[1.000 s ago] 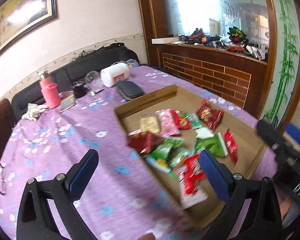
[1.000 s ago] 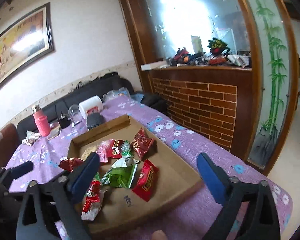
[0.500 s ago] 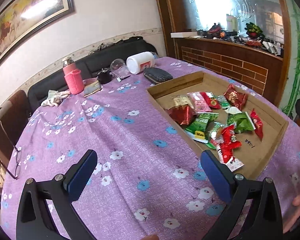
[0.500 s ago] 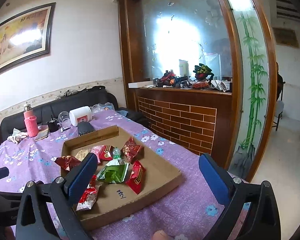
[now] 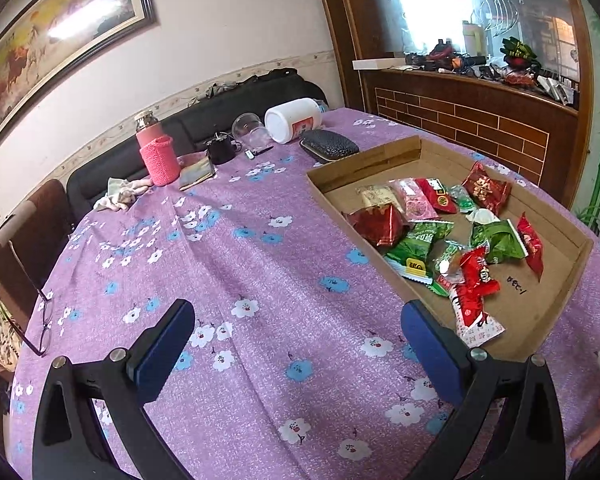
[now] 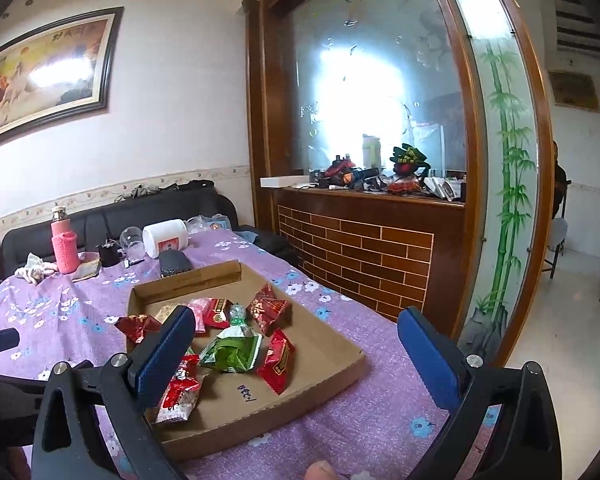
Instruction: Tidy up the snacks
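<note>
Both tools agape above snacks (image 5: 440, 236)

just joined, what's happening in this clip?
A person holds a gripper in each hand above a table with a purple flowered cloth. The left gripper and right gripper both have jaws open and hold nothing. A shallow cardboard tray holds a loose pile of snack packets, red, green and pink, mixed together. No packet is being touched, so sorting hasn't visibly begun.
</note>
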